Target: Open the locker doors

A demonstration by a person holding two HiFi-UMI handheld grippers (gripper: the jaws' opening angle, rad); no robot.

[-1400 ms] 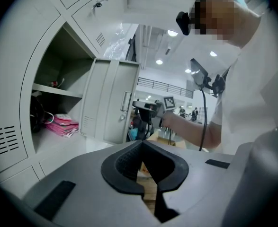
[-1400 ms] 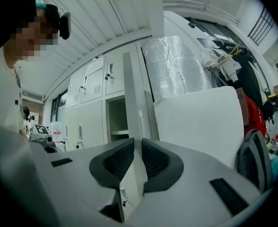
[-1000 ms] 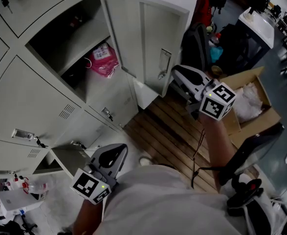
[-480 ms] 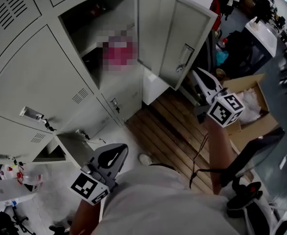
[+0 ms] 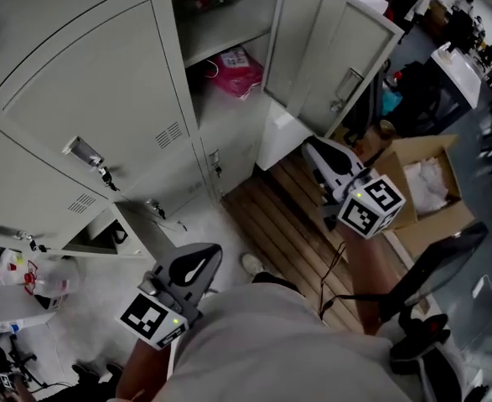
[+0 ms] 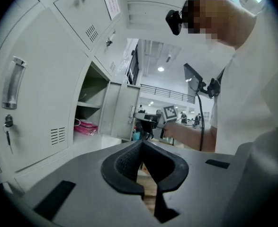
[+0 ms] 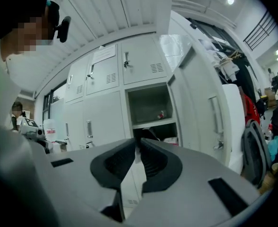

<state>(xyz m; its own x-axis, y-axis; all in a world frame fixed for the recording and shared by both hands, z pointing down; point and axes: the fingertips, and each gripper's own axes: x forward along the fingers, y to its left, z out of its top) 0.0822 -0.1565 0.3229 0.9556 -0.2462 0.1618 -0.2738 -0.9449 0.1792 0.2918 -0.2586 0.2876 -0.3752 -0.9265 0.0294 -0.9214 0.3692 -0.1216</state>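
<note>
The grey locker bank fills the top left of the head view. One upper door (image 5: 338,57) stands swung open, showing a shelf and a pink bag (image 5: 235,69). Left of it is a closed door (image 5: 103,82) with a metal handle (image 5: 82,149). My right gripper (image 5: 311,147) hangs below the open door, apart from it. Its jaws are closing with a narrow gap and nothing between them (image 7: 138,141). My left gripper (image 5: 208,249) is held low by my body, away from the lockers. Its tips meet on nothing (image 6: 141,142).
A bottom compartment (image 5: 103,237) stands open at the lower left. An open cardboard box (image 5: 426,187) and a black chair (image 5: 434,258) sit right of the wooden slats (image 5: 279,216). A bottle and a white box (image 5: 28,287) lie at the left, a backpack (image 7: 255,150) by the open door.
My head has turned, so the lockers have slid right and up in view. The right gripper has come down and away from the open door's handle, its jaws narrower. The left gripper has stayed put.
</note>
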